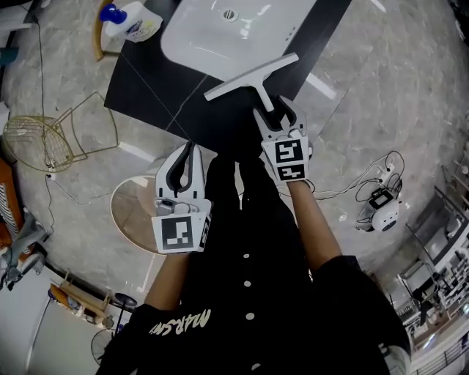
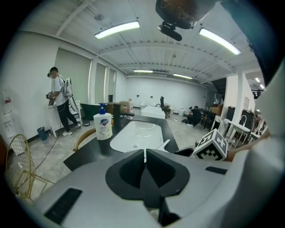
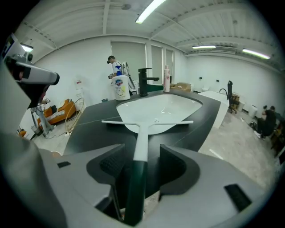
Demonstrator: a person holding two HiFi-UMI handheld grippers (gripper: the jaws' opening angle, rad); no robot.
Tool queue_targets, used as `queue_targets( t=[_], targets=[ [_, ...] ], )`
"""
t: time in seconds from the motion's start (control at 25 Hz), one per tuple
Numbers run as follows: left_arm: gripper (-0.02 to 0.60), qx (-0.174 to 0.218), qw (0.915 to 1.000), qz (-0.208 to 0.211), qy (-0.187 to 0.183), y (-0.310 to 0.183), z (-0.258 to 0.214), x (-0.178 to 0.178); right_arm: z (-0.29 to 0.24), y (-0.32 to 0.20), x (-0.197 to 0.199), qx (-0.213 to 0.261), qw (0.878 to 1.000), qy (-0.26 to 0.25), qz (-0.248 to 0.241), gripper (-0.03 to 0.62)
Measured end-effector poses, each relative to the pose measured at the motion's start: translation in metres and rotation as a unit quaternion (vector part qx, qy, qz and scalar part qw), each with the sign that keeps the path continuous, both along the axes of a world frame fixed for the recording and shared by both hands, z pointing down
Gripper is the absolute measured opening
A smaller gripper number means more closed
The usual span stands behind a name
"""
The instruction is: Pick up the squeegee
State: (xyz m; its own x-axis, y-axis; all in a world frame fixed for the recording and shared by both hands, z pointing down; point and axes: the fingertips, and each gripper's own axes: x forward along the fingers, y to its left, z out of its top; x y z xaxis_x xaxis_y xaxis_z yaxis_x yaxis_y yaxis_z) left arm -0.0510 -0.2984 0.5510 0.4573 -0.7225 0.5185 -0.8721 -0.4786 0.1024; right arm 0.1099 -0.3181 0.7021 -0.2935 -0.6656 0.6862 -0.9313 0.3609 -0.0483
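Note:
The squeegee [image 1: 249, 78] has a white blade and stem and a dark green handle. It lies across the near edge of the black counter [image 1: 146, 80], blade beside the white basin [image 1: 220, 29]. My right gripper [image 1: 278, 111] stands open round the handle. In the right gripper view the squeegee [image 3: 140, 133] runs between the jaws of my right gripper [image 3: 142, 156], close to the left pad, with a gap on the right. My left gripper [image 1: 189, 152] hangs lower left, off the counter, jaws shut and empty. In its own view my left gripper [image 2: 145, 156] shows its pads meeting, with the squeegee [image 2: 163, 144] tip beyond.
A soap pump bottle [image 1: 128, 18] stands at the counter's far left corner, and a black faucet [image 3: 143, 80] behind the basin. A gold wire basket [image 1: 44, 139] and a round low table [image 1: 135, 212] sit on the floor at the left. A person [image 2: 60, 104] stands far off.

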Motion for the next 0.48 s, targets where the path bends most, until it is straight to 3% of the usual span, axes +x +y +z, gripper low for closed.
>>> queue_targets(
  t=[0.12,0.28,0.48],
  targets=[
    [0.021,-0.012,0.9999,-0.006,-0.005,-0.001,0.01,-0.008,0.007,-0.002,0.004,-0.001,1.0,0.005,0.016,0.189],
    [0.021,-0.018,0.9997,-0.01,-0.009,-0.003,0.017,-0.012,0.007,-0.003,0.004,0.001,1.0,0.005,0.019,0.084],
    [0.021,-0.022,0.9997,-0.012,-0.009,-0.006,0.021,-0.012,0.007,-0.003,0.004,-0.009,1.0,0.013,0.016,0.084]
  ],
)
